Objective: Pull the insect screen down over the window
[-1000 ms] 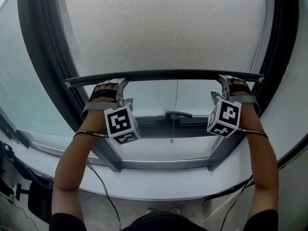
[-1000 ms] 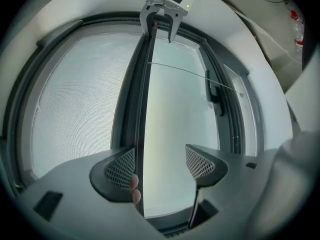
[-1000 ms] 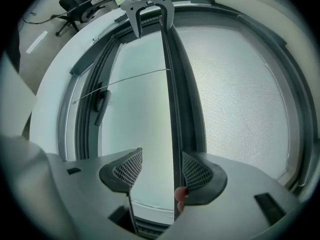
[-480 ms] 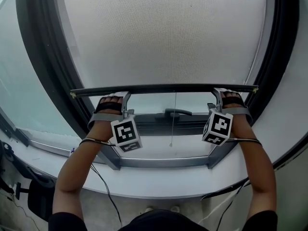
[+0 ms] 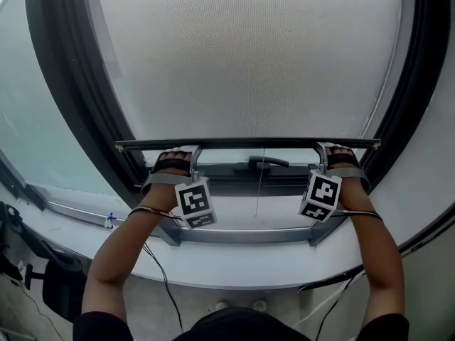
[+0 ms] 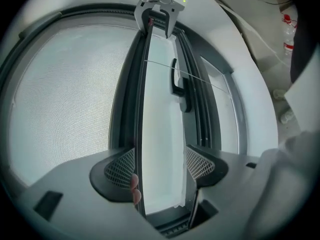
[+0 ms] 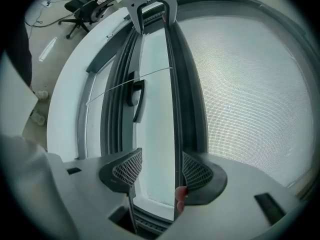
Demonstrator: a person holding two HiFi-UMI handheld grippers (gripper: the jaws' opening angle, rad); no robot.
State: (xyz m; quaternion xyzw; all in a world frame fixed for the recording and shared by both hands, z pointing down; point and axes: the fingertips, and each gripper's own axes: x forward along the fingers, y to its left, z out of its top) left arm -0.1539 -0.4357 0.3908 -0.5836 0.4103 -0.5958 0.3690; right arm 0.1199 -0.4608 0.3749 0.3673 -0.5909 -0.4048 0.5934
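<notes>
The insect screen (image 5: 249,55) covers most of the window, and its dark bottom bar (image 5: 249,144) hangs just above the window handle (image 5: 266,162). My left gripper (image 5: 193,153) hooks over the bar's left end and my right gripper (image 5: 322,152) over its right end. In the left gripper view the bar (image 6: 139,109) runs along the left pad (image 6: 120,166), with a wide gap to the other pad, so the left gripper (image 6: 160,165) is open. In the right gripper view the bar (image 7: 172,109) lies against the right pad (image 7: 197,173); this gripper (image 7: 162,171) is open too. Fingertips (image 7: 181,195) press on the bar.
A thin pull cord (image 5: 260,183) hangs from the bar's middle. Below is the grey lower window frame (image 5: 242,234) and the white sill (image 5: 242,268). A dark curved frame (image 5: 71,84) borders the screen on both sides. Cables trail off both wrists.
The bar has come down with both grippers, from well above the window handle to just over it. More mesh shows above the bar.
</notes>
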